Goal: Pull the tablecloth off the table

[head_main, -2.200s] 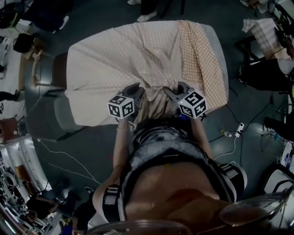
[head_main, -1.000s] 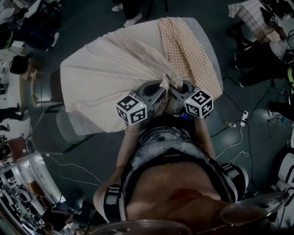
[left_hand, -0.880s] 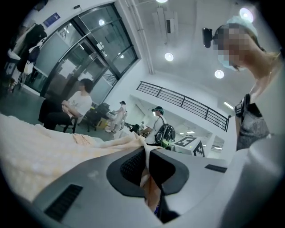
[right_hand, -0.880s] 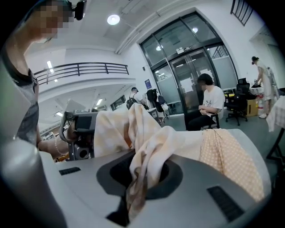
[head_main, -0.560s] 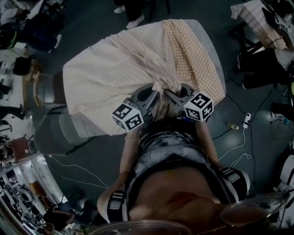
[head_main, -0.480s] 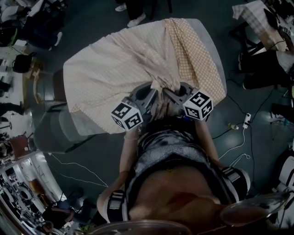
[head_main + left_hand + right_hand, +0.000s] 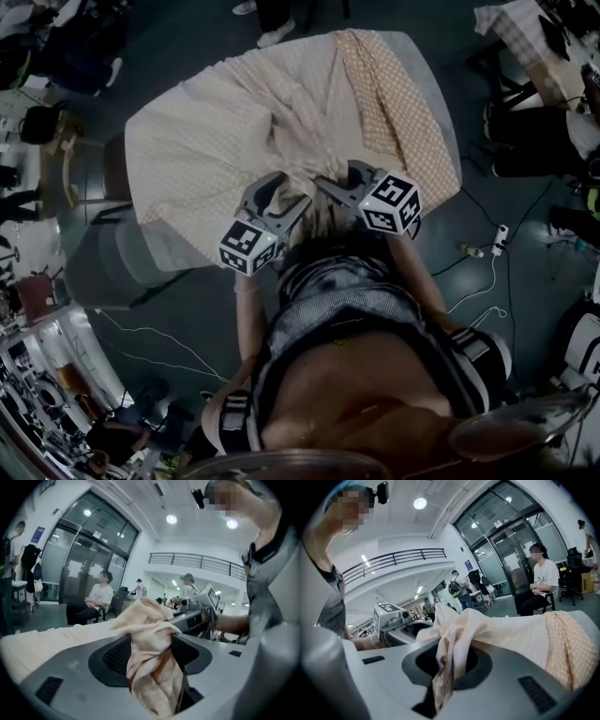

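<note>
In the head view the tablecloth [image 7: 234, 131] covers most of the table [image 7: 424, 58]. It is gathered into a ridge of folds that runs to the near edge, where the left gripper [image 7: 286, 195] and the right gripper [image 7: 330, 183] meet just beside each other in front of the person's body. The far right strip of tabletop is bare, and the cloth's right border hangs over that side. The pull looks partly done. The next move probably calls for a fresh hold further up the cloth and a backward draw. There is open floor on both sides, though a power strip [image 7: 491, 259] and its cable lie on the floor to the right, and someone's shoe [image 7: 281, 34] stands near the far end. In the left gripper view the jaws are opening with a loose bunch of cloth between them, sagging down through the gap, so this side is letting go. In the right gripper view the jaws are pinched tight on a thin fold, and the rest of the cloth stretches away across the tabletop.
</note>
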A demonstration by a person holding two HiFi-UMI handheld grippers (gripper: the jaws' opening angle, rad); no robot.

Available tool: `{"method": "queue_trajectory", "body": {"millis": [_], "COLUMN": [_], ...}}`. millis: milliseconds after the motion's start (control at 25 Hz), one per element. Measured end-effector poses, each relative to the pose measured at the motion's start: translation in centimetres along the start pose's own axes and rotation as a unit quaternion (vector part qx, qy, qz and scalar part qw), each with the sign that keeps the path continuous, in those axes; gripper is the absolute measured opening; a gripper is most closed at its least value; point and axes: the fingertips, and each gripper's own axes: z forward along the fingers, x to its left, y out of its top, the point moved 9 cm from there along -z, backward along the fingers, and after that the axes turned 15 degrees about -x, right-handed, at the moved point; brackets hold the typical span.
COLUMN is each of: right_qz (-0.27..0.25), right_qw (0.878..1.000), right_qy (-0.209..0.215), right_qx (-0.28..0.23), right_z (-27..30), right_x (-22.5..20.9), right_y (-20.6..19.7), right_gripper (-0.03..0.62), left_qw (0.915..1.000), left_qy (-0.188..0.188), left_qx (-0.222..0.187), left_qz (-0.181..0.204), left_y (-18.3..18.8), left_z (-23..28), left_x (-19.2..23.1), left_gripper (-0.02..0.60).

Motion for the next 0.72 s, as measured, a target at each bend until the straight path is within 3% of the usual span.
{"method": "queue_trajectory", "body": {"millis": [80,160,360,520,600,720], "right_qz": [0.011,0.010,-0.024,-0.053,-0.064,-0.076], "right_qw": [1.000,0.999,0.998,0.996,0.995,0.994], "right_qy": [0.020,0.039,0.045,0.044,0.041,0.040], "right_qx": [-0.002,0.004,0.031,0.052,0.061,0.071], "right_z": [0.8,1.7,1.9,1.8,1.9,1.6], "right_x": [0.8,1.8,2.5,2.6,2.6,2.5], "right_y": [0.1,0.0,0.1,0.2,0.2,0.1], "right_gripper": [0.086,0.086,0.083,0.083,0.083,0.084], "left_qw": [0.9970,0.9930,0.9882,0.9775,0.9763,0.9840], "left_qy": [-0.007,-0.015,-0.034,-0.061,-0.072,-0.079], "left_qx": [0.063,0.090,0.080,0.088,0.093,0.077], "left_qz": [0.044,0.075,0.126,0.182,0.182,0.140], "left_y": [-1.5,-2.7,-3.0,-3.4,-3.5,-3.6], "left_z": [0.1,1.0,2.6,3.7,4.3,4.6], "left_x": [0.0,-0.4,-0.9,-1.4,-1.7,-1.7], "left_gripper": [0.273,0.281,0.281,0.249,0.179,0.092]}}
